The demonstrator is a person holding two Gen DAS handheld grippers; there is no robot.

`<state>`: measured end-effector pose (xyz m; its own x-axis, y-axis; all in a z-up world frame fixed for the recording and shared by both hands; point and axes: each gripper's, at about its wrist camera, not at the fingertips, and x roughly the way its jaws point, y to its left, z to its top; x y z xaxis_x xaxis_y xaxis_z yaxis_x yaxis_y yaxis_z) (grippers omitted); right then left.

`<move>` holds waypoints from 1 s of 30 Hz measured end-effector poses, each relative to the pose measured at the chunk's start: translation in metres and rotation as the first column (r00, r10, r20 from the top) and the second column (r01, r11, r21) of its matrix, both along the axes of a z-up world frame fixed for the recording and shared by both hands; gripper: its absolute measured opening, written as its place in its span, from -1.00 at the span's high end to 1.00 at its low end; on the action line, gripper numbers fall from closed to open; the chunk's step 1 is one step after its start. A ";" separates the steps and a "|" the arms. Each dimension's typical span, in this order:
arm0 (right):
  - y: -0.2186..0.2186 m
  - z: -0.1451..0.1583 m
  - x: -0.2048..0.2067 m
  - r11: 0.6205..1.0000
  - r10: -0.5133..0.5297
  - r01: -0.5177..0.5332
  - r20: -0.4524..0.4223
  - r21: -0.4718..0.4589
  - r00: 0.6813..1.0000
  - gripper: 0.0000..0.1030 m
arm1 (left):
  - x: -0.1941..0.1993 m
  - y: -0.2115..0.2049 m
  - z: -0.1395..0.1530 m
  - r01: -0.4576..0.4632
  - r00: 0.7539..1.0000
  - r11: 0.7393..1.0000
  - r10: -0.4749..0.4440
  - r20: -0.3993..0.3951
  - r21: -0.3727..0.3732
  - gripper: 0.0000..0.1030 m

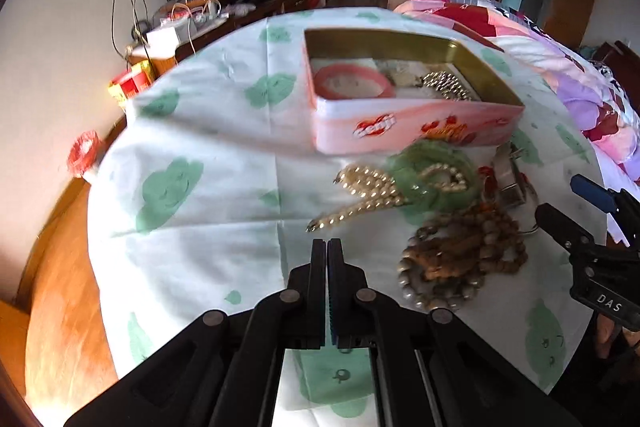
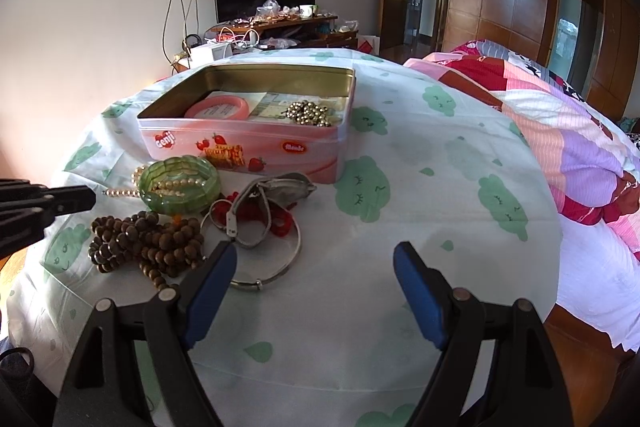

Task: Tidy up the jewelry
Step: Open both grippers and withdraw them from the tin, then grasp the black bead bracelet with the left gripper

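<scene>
Left gripper hovers low over the table, fingers pressed together, nothing between them. Right gripper sits just off to its right, blue-padded fingers spread wide apart, empty, pointing forward.

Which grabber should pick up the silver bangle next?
Probably the right gripper. Its jaws are wide open and the silver bangle lies just ahead by its left finger. The left gripper is shut and sits nearer the pearls.
</scene>
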<state>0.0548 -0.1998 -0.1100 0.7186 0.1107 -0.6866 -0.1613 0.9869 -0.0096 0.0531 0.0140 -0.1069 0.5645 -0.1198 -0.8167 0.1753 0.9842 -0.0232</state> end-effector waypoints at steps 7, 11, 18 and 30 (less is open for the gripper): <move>0.002 0.000 -0.001 1.000 0.006 -0.006 -0.001 -0.012 1.000 -0.67 | -0.008 -0.014 0.003 0.071 0.997 0.997 -0.071 -0.002 -0.002 0.76; 0.002 0.000 0.000 1.000 0.007 -0.007 -0.002 -0.013 1.000 -0.67 | -0.010 -0.015 0.010 0.061 0.998 0.998 -0.061 -0.004 -0.018 0.31; 0.003 0.001 -0.002 1.000 0.012 -0.012 0.004 -0.018 1.000 -0.67 | -0.015 -0.021 0.012 0.064 0.998 0.998 -0.064 0.002 0.025 0.06; 0.006 0.002 -0.002 0.999 0.022 -0.022 0.003 -0.028 1.000 -0.69 | -0.020 -0.034 -0.003 0.091 0.996 0.993 -0.092 0.011 0.080 0.24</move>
